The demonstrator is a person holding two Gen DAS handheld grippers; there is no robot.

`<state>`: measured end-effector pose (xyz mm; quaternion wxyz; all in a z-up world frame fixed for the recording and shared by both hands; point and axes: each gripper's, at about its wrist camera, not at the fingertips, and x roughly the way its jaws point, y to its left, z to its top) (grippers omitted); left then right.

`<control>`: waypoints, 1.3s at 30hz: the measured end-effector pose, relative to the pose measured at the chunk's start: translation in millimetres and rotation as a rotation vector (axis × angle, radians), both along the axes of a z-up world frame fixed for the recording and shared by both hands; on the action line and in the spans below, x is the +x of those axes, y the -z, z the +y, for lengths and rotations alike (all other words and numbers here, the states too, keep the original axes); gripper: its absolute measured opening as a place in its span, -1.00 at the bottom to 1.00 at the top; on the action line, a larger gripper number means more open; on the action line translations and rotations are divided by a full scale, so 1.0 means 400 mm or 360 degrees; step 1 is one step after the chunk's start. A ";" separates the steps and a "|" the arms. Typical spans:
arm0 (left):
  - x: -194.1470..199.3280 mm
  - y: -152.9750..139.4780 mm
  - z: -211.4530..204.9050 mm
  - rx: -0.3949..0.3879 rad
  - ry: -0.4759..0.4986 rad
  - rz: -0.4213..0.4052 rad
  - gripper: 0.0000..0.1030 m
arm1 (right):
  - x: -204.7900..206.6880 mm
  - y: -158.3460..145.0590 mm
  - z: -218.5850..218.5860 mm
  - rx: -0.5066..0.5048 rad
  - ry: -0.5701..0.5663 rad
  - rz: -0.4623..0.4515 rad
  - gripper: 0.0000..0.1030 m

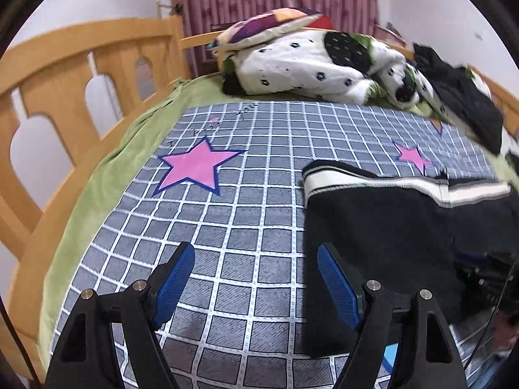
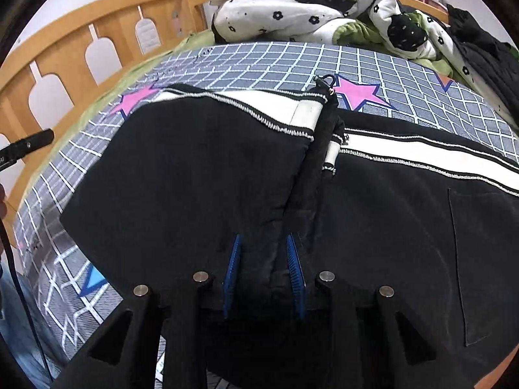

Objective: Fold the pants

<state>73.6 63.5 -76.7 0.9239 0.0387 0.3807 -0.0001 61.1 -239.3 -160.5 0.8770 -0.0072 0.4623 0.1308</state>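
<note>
In the left wrist view, the left gripper (image 1: 256, 278) stands wide open at lower centre, nothing between its blue pads, over the checked bedspread (image 1: 227, 201). The black pants (image 1: 382, 227) lie flat at the right of the frame, their white waistband (image 1: 356, 178) toward the top.

In the right wrist view, the right gripper (image 2: 263, 270) sits at lower centre, jaws narrowed around a ridge of dark cloth; whether the pads actually pinch it I cannot tell. The pants fill the middle. The fabric looks soft, limp and light, so I judge the stiffer waistband or a seam the best hold. A wooden headboard (image 2: 107, 29) curves at upper left and a rumpled quilt (image 2: 324, 9) is heaped at the top.
</note>
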 end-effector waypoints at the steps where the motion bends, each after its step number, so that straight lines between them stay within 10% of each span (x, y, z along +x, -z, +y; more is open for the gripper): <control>1: 0.002 0.001 -0.005 0.0005 0.0015 0.0009 0.49 | -0.001 0.001 0.001 0.0001 0.0004 0.0008 -0.42; 7: 0.027 0.010 -0.043 0.0051 0.0016 0.0012 0.49 | -0.001 0.007 0.022 -0.0110 -0.0041 -0.0039 -0.84; 15: 0.041 -0.002 0.036 -0.0161 -0.0117 0.0005 0.49 | -0.077 -0.082 -0.106 0.0229 0.0065 -0.0150 -0.91; 19: 0.061 0.016 0.068 -0.0265 -0.0155 0.0072 0.49 | -0.045 -0.030 -0.074 0.0143 -0.0030 0.0011 -0.81; 23: 0.074 0.019 0.069 -0.0282 -0.0160 0.0060 0.49 | -0.010 -0.078 -0.103 0.0317 0.0027 -0.0097 -0.05; 31: 0.115 0.039 0.044 -0.0253 -0.0133 0.0082 0.49 | 0.206 0.051 -0.086 0.0228 0.0165 0.0215 -0.03; 34: 0.122 0.041 0.044 -0.0242 -0.0137 0.0077 0.49 | 0.188 0.035 -0.040 0.0074 0.0072 0.0049 -0.64; 39: 0.119 0.042 0.050 -0.0306 -0.0119 0.0091 0.49 | 0.137 -0.092 -0.160 0.0350 0.0158 -0.0201 -0.73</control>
